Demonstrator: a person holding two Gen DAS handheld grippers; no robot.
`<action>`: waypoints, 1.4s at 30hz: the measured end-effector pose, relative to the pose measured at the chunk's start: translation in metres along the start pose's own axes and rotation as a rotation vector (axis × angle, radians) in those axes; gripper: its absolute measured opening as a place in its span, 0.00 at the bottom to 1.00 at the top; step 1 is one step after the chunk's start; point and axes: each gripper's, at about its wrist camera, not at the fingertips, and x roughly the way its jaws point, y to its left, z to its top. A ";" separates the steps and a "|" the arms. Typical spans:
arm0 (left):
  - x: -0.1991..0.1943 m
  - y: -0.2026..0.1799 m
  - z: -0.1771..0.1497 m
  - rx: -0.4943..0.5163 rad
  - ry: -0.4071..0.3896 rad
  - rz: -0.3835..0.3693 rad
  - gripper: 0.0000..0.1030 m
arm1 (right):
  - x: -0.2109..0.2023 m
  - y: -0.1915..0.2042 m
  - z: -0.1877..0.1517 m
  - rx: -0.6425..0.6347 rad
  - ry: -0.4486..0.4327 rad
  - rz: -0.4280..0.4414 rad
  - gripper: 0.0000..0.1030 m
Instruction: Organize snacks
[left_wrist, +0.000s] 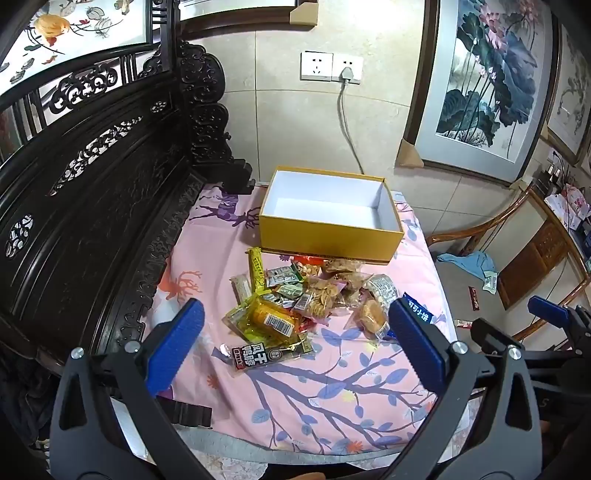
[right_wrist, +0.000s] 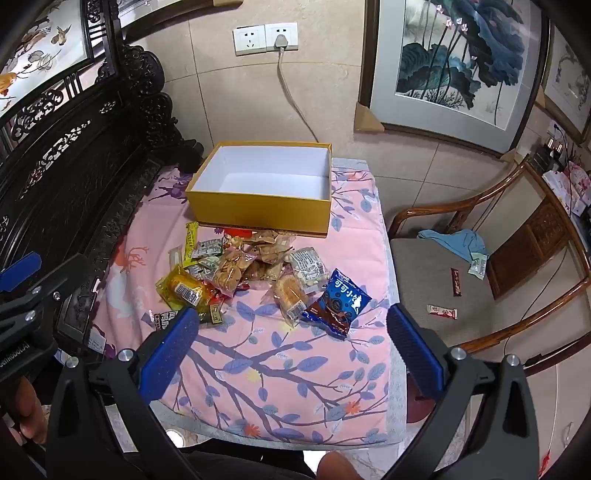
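Observation:
An empty yellow box (left_wrist: 328, 225) (right_wrist: 258, 206) with a white inside stands at the far end of the pink floral cloth (left_wrist: 332, 387) (right_wrist: 280, 362). Just in front of it lies a pile of wrapped snacks (left_wrist: 303, 295) (right_wrist: 236, 269). A black bar packet (left_wrist: 269, 352) lies nearest me on the left, a blue cookie bag (right_wrist: 338, 301) on the right. My left gripper (left_wrist: 295, 332) hovers open above the near side of the pile, holding nothing. My right gripper (right_wrist: 291, 328) hangs open over bare cloth just short of the blue bag. The left gripper's black frame (right_wrist: 40, 291) shows at the right wrist view's left edge.
A dark carved wooden bench back (left_wrist: 92, 206) runs along the left of the cloth. To the right stands a wooden armchair (right_wrist: 480, 258) with a blue cloth (right_wrist: 458, 240) and two small snack bars (right_wrist: 441, 312) on its seat. A cable (right_wrist: 291, 96) hangs from a wall socket behind the box.

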 end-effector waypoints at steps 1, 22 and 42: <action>0.000 0.000 0.000 -0.001 -0.001 0.000 0.98 | 0.000 0.000 0.000 -0.001 -0.003 0.000 0.99; 0.004 0.001 -0.003 -0.007 0.006 -0.001 0.98 | 0.003 0.000 0.002 0.001 0.005 0.004 0.99; 0.012 0.007 -0.002 -0.014 0.016 0.005 0.98 | 0.007 0.007 0.004 -0.005 0.011 0.005 0.99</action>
